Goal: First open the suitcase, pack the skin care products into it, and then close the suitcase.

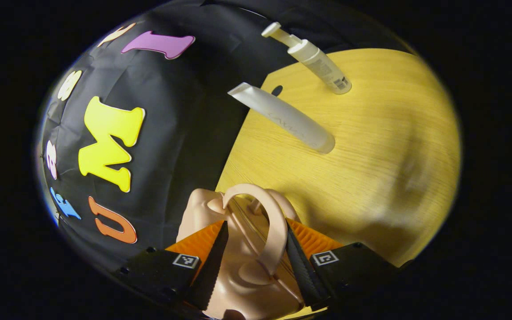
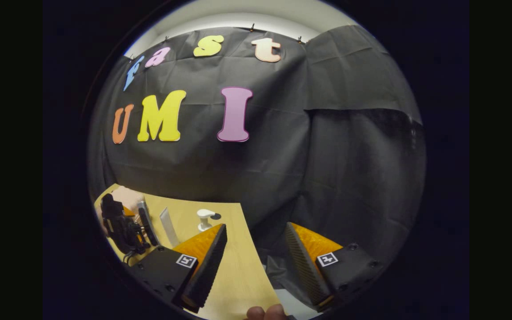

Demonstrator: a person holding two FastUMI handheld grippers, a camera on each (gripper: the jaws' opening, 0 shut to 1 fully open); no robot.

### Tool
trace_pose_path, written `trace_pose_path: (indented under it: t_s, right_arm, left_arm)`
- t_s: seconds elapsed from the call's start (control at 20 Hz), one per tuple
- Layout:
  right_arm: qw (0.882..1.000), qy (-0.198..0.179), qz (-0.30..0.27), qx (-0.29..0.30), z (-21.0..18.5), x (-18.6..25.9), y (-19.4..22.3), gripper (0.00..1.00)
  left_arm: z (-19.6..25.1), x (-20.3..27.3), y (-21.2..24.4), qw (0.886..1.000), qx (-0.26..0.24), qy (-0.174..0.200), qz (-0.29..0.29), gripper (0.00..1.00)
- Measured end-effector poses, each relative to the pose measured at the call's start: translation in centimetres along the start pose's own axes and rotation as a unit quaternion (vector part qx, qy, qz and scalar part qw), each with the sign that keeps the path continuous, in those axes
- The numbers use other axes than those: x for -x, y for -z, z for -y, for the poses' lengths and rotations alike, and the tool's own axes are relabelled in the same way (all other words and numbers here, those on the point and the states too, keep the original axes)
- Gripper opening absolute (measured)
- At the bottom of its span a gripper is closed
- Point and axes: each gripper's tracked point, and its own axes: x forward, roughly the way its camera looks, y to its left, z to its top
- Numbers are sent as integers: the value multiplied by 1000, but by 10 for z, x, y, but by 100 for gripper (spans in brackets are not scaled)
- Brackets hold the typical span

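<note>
A small pale pink suitcase [image 1: 242, 275] with an arched handle [image 1: 274, 222] sits at the wooden table's [image 1: 371, 133] edge. My left gripper [image 1: 256, 226] is open, its fingers standing on either side of the handle and the case top. Beyond it on the table stand a white tube [image 1: 282, 118] and a white pump bottle [image 1: 314, 58]. In the right gripper view, my right gripper [image 2: 256, 226] is open and holds nothing, hanging over the table's corner. That view has the left gripper [image 2: 122, 229] far off by the suitcase [image 2: 127, 195], with the tube [image 2: 167, 226] and pump bottle [image 2: 205, 220] beside it.
The black cloth wall hangs close behind the table. The table's edge [image 2: 247, 240] runs under my right gripper, and the drop to the floor lies beyond it. A hand's fingertips [image 2: 265, 313] show at the bottom of the right gripper view.
</note>
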Motion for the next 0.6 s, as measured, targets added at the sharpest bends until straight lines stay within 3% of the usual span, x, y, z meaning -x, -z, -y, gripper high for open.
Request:
trace_pose_path:
  t_s: [0.25, 0.4, 0.45, 0.6]
  right_arm:
    - [1000, -5, 4, 0, -4, 4, 3, 80]
    - [1000, 6, 1, -5, 5, 6, 7, 80]
    - [1000, 9, 0, -8, 7, 7, 6, 80]
    - [1000, 17, 6, -13, 10, 9, 3, 80]
  left_arm:
    - [6, -11, 4, 999, -35, 2, -34, 50]
    - [13, -14, 8, 997, -50, 10, -54, 41]
    - [14, -13, 8, 997, -51, 12, -56, 30]
    - [9, -8, 3, 998, -46, 11, -46, 22]
